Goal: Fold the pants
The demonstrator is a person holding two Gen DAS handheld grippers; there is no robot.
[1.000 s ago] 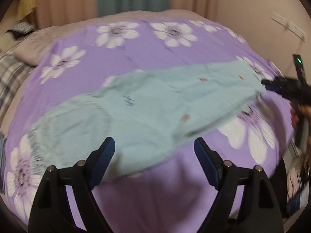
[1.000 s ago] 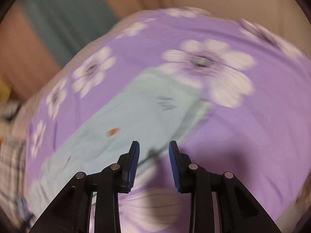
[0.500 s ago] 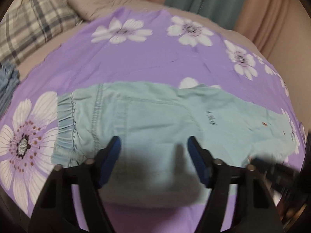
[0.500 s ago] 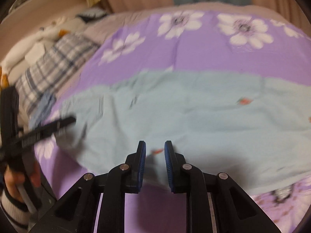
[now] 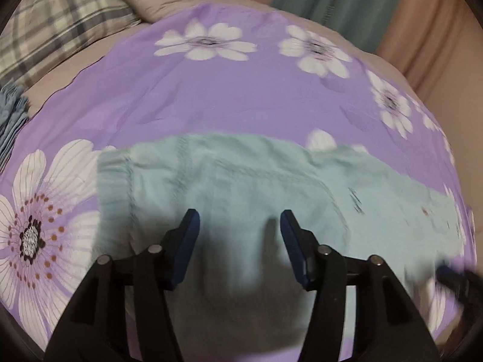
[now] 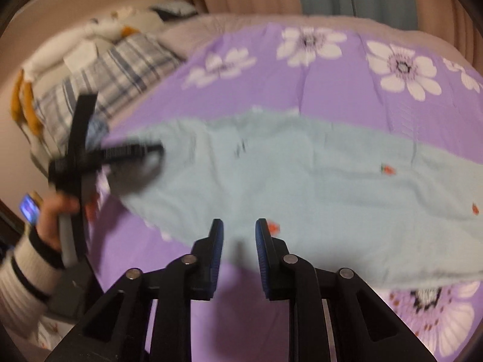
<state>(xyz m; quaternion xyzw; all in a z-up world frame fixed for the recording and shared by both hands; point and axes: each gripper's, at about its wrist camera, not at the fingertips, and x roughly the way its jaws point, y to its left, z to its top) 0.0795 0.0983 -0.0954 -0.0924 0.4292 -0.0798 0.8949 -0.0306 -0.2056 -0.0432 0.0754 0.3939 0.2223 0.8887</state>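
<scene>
blur, shadow and cut-off edges

the pants (image 5: 256, 187) run blurred toward the right in the left wrist view, their near edge dark under the left gripper (image 5: 238, 226), whose closing jaws' contact with the cloth cannot be told. in the right wrist view the leg end leaves the frame; the small prints (image 6: 388, 169) are unreadable, and the hand (image 6: 54, 217) is smeared.

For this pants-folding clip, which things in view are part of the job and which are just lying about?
Part of the job:
- light blue pants, spread flat
- left gripper, jaws closing over the pants, nothing gripped
- right gripper, jaws narrow, nothing between them
- purple flowered sheet under the pants

Lying about:
- plaid pillow
- stuffed toy
- curtains
</scene>
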